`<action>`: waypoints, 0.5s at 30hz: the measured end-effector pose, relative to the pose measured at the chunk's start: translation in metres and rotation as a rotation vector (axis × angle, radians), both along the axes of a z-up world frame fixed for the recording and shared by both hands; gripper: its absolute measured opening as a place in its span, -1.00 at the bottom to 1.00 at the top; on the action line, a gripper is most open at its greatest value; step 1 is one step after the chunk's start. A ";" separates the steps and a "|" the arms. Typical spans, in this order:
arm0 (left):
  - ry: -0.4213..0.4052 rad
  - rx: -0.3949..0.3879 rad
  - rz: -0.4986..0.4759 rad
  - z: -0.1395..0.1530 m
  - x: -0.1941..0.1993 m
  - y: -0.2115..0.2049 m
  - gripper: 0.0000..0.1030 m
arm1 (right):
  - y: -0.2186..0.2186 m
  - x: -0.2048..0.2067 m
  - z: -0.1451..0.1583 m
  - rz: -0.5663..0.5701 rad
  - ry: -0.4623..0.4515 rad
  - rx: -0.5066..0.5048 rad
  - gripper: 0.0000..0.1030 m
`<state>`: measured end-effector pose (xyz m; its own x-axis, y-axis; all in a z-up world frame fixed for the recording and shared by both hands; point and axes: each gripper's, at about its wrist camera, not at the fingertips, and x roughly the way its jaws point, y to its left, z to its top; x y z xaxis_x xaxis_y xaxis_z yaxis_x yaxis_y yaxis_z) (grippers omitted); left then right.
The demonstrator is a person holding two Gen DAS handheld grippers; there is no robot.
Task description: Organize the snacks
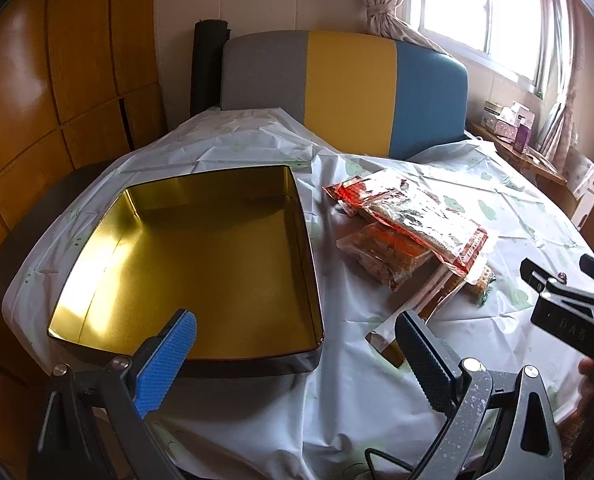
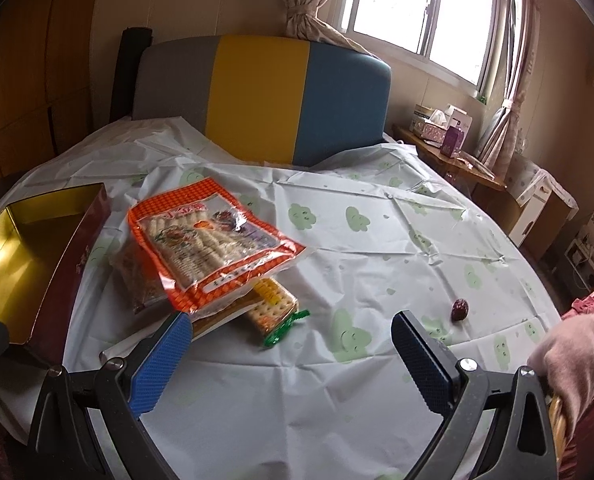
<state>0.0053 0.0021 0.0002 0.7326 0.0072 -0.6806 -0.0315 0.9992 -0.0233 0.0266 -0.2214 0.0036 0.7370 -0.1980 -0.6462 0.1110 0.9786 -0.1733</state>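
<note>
Two tongs are ours to report, and both stand wide apart with nothing between their pads. From the left wrist view we see the left tongs [image 1: 295, 334] hovering over the near edge of the open tin [image 1: 201, 356], whose gold inside holds nothing. To the tin's right on the counter [image 1: 377, 412], which wears a pale cloth printed with green clouds, lies the pile of snacks. On top is the orange checked bag of wafer sticks [image 2: 209, 244], tilted across the others. Under it we make out a clear bag of brown biscuits [image 1: 385, 254] and a flat packet [image 1: 429, 304] whose contents we cannot tell. A sleeve of crackers [image 2: 273, 308] with a green tied end pokes out from beneath the pile on the near side.

From the right wrist view the right tongs [image 2: 289, 334] hang above the cloth just in front of that pile (the blue pad sits near the checked bag's corner, though we cannot tell whether it touches). A small dark red date [image 2: 459, 308] lies alone on the cloth, well apart from the snacks, to the right. A pink sleeve [image 2: 577, 356] shows at the right edge, by the handle
</note>
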 end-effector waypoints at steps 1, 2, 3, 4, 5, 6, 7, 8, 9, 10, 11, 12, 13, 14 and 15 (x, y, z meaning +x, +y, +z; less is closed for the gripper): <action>0.000 0.002 0.001 0.000 0.000 0.000 0.95 | -0.001 0.001 0.002 0.002 -0.001 -0.002 0.96; -0.001 0.003 0.001 0.001 0.000 0.000 0.95 | -0.001 0.001 0.003 0.005 -0.003 -0.004 0.96; 0.001 0.002 0.000 0.001 0.000 -0.001 0.95 | -0.002 0.002 0.006 0.008 -0.008 -0.009 0.96; 0.002 0.001 0.000 0.001 0.000 -0.001 0.95 | -0.003 0.003 0.008 0.010 -0.013 -0.017 0.96; 0.002 0.001 0.000 0.001 0.001 -0.001 0.95 | -0.003 0.004 0.009 0.011 -0.016 -0.021 0.96; 0.002 0.002 0.000 0.001 0.001 -0.001 0.95 | -0.004 0.005 0.011 0.014 -0.021 -0.023 0.96; 0.002 0.002 -0.001 0.001 0.001 -0.001 0.95 | -0.005 0.006 0.013 0.014 -0.025 -0.026 0.96; 0.003 0.002 -0.003 0.001 0.001 -0.002 0.95 | -0.006 0.008 0.015 0.015 -0.029 -0.032 0.96; 0.003 0.003 -0.003 0.001 0.001 -0.002 0.95 | -0.007 0.009 0.017 0.016 -0.032 -0.038 0.96; 0.003 0.005 -0.004 0.001 0.001 -0.003 0.95 | -0.009 0.010 0.019 0.017 -0.034 -0.043 0.97; 0.004 0.005 -0.005 0.001 0.002 -0.004 0.95 | -0.011 0.012 0.022 0.019 -0.036 -0.046 0.96; 0.005 0.005 -0.004 0.001 0.002 -0.004 0.95 | -0.013 0.014 0.024 0.019 -0.040 -0.049 0.96; 0.006 0.004 -0.004 0.001 0.002 -0.004 0.95 | -0.015 0.015 0.027 0.018 -0.044 -0.052 0.96; 0.007 0.004 -0.005 0.001 0.003 -0.005 0.95 | -0.018 0.017 0.030 0.017 -0.048 -0.053 0.96; 0.009 0.004 -0.006 0.001 0.003 -0.006 0.95 | -0.021 0.019 0.033 0.016 -0.049 -0.051 0.96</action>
